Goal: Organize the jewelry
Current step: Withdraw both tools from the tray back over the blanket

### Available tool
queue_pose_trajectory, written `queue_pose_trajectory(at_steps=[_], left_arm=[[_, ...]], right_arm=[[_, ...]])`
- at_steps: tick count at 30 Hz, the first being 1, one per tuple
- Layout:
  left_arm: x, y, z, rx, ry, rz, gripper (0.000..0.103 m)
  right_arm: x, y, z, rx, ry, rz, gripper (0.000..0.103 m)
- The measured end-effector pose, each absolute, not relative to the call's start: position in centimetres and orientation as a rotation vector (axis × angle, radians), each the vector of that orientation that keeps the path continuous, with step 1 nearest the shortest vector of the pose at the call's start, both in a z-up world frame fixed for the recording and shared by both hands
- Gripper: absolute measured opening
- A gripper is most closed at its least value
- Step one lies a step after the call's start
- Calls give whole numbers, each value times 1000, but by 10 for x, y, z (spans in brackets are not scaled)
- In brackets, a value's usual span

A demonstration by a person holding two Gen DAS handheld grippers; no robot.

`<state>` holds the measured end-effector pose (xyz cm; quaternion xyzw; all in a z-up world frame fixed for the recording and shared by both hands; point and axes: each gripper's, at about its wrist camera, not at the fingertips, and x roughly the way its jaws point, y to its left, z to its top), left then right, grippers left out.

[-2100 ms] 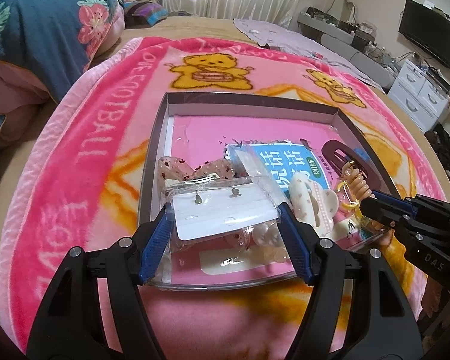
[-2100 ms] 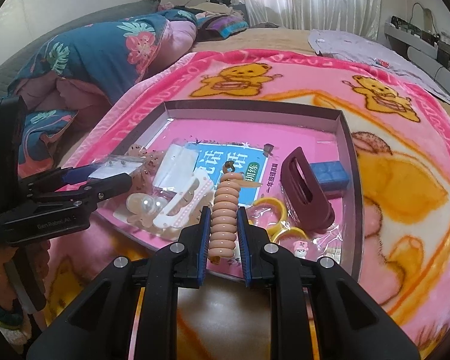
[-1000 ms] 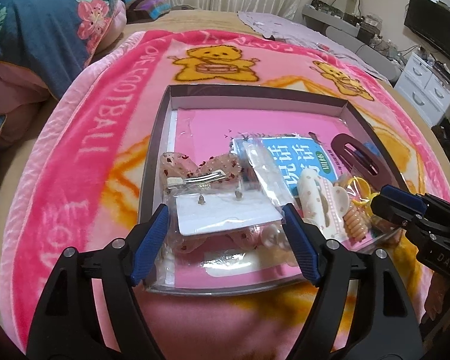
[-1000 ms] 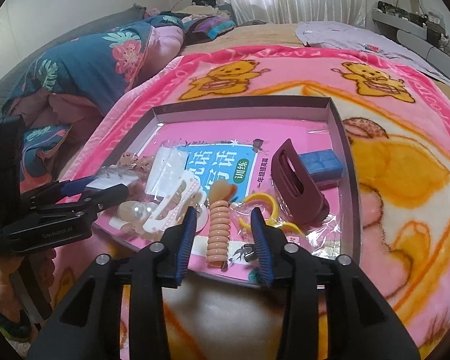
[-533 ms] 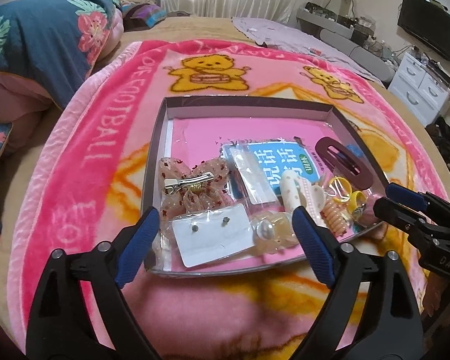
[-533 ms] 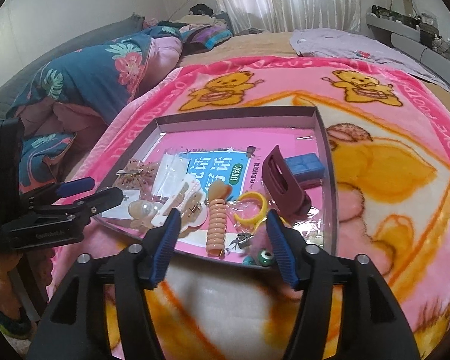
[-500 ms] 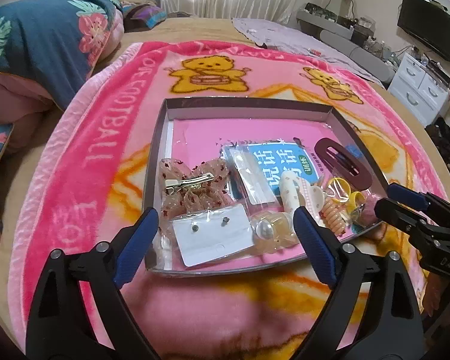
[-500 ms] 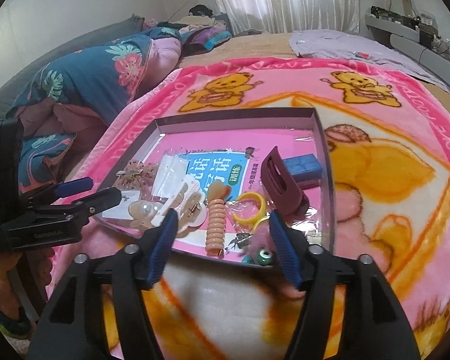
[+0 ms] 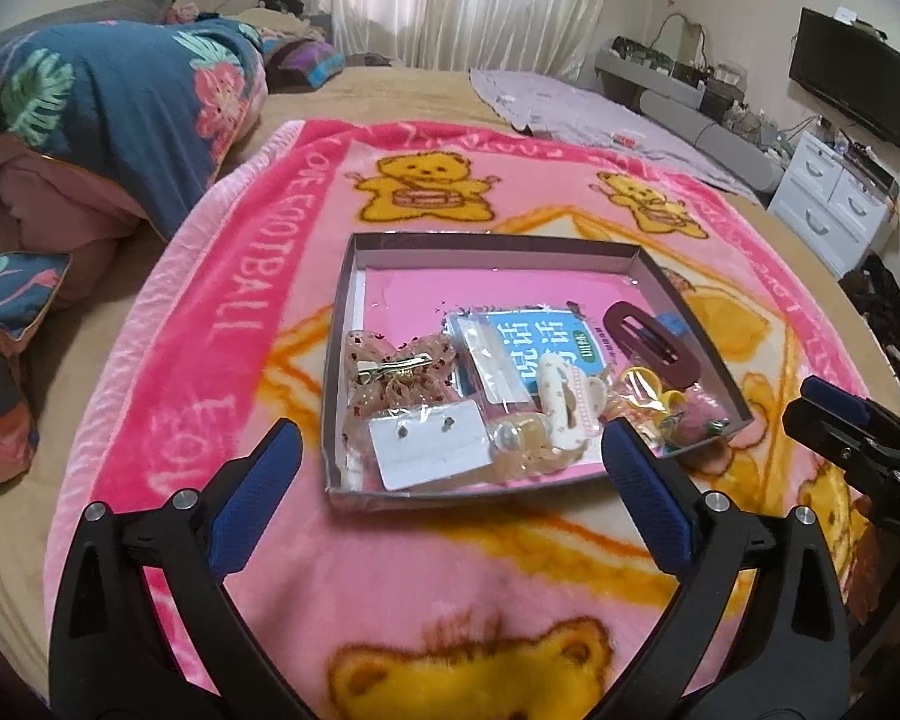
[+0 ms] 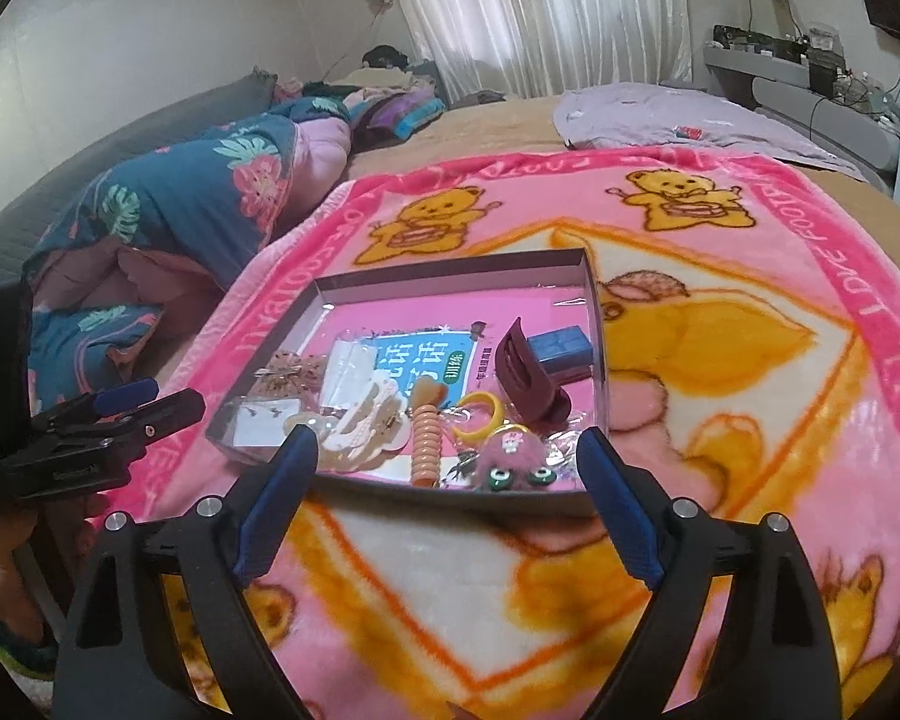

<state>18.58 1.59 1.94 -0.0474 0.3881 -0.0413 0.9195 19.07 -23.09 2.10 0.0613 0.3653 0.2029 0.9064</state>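
Here, left gripper [image 9: 447, 468] and right gripper [image 10: 447, 471] — jaws just spread, empty, before jewelry tray [image 9: 492, 243].

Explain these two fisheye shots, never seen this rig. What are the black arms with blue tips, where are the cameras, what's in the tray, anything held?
There is no robot here. A person holds a two-finger tool in each hand, and each tool has a fisheye camera looking forward along its fingers.

Left wrist view: the black arms with blue pads are the left tool. The other tool shows at its right edge.

Right wrist view: the same for the right tool, with the left one and the hand holding it at the left edge.

A shallow tray sits on a pink bear blanket on a bed. In it: an earring card, a gauzy bow clip, a cream claw clip, a coiled hair tie, a maroon hair clip, a yellow ring and a fuzzy pink charm.

Both tools' jaws have just been opening. They stand wide, short of the tray, holding nothing.
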Motion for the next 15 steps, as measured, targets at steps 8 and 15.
queue_pose_trajectory(at_steps=[8, 15], left_arm=[[155, 7, 35, -93, 768, -96, 94], [134, -1, 40, -76, 755, -102, 94]], right_arm=[[155, -235, 42, 106, 691, 422, 99], [137, -235, 50, 82, 675, 423, 99]])
